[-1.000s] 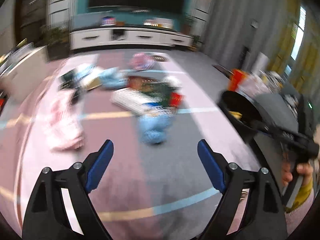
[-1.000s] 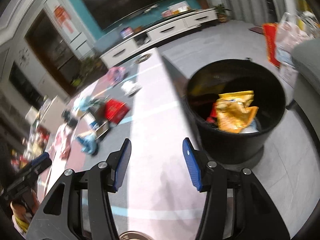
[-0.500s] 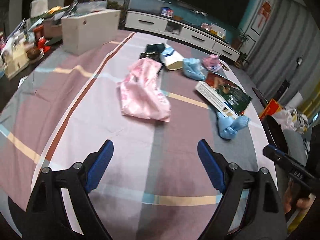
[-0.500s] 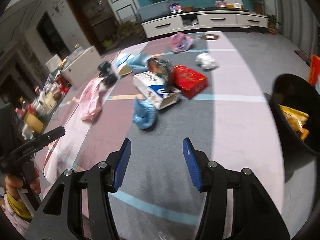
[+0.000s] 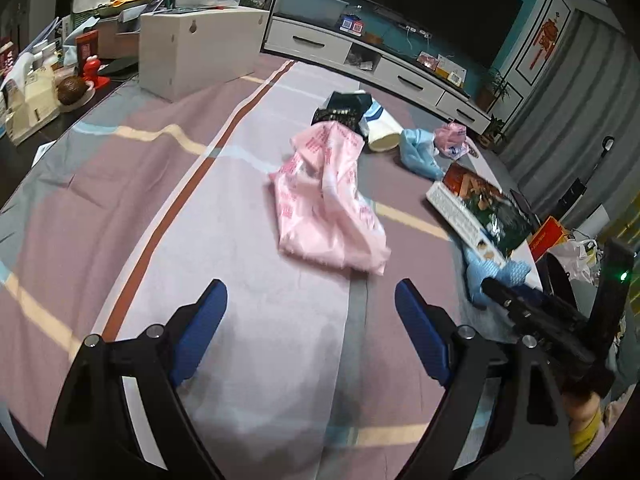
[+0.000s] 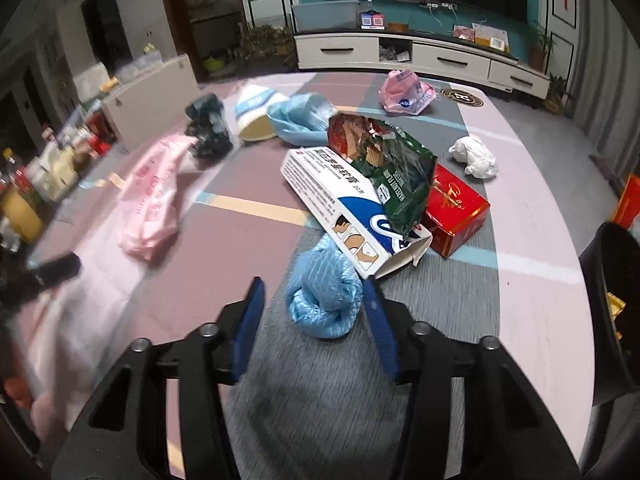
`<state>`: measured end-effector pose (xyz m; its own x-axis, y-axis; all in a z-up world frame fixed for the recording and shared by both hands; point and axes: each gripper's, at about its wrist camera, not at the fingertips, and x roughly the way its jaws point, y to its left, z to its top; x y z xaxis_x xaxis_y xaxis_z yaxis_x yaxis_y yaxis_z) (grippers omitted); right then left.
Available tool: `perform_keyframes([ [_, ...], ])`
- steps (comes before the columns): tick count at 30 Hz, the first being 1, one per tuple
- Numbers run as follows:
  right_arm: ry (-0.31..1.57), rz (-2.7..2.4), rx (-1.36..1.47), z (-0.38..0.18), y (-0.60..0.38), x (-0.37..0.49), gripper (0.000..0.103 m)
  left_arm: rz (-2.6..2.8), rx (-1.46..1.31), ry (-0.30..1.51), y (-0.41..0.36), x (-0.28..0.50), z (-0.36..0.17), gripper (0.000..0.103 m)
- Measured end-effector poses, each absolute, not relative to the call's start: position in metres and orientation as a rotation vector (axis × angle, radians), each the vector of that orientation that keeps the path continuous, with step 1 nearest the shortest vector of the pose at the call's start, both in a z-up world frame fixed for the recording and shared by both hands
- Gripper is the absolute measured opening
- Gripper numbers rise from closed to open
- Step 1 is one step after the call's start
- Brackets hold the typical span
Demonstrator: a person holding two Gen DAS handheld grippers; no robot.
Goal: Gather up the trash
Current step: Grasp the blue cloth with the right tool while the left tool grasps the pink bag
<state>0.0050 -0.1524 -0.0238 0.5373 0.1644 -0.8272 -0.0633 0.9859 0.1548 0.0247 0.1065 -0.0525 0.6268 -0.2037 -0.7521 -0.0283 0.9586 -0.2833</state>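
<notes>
We are holding the left gripper point(image 5: 310, 330) spread wide over bare striped cloth point(image 5: 160, 208), with nothing between its blue pads. Ahead of it a pink plastic bag point(image 5: 328, 204) is lying flat on the cloth. Beyond the bag, a dark crumpled wrapper point(image 5: 342, 110) and a paper cup point(image 5: 380, 128) on its side are sitting close together, with a pale blue bag point(image 5: 418, 154) and a small pink bag point(image 5: 452, 140) to their right.

Further right, a white and blue carton point(image 6: 340, 204) is lying on the cloth with a torn green snack bag point(image 6: 392, 168) draped over it and a red box point(image 6: 454, 210) tucked against its far side. A white wad of tissue point(image 6: 474, 156) is resting apart, behind the red box.

We are holding the right gripper point(image 6: 314, 314) over a crumpled blue cloth point(image 6: 324, 296) just below the carton's open flap. Its jaws have just been closing and are standing narrow on either side of the wad; the right pad looks to be at its edge, the left pad apart from it. At the far right, the black bin point(image 6: 608, 280) is standing beside the table, a yellow wrapper showing inside.
</notes>
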Motion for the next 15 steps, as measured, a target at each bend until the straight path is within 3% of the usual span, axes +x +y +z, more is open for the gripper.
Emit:
perform_keyframes([
  [2, 0.994, 0.127, 0.085, -0.026, -0.151, 0.006, 0.026, -0.093, -0.268, 0.888, 0.105, 0.036, -0.054, 0.086],
  [5, 0.997, 0.145, 0.111, -0.025, -0.154, 0.003, 0.019, -0.092, -0.259, 0.892, 0.101, 0.052, -0.057, 0.086],
  [11, 0.957, 0.343, 0.457, 0.004, -0.195, -0.012, 0.018, -0.075, -0.241, 0.888, 0.089, 0.078, -0.059, 0.085],
  [15, 0.885, 0.434, 0.551, 0.027, -0.211, -0.024, 0.018, -0.039, -0.235, 0.902, 0.085, 0.094, -0.064, 0.063],
])
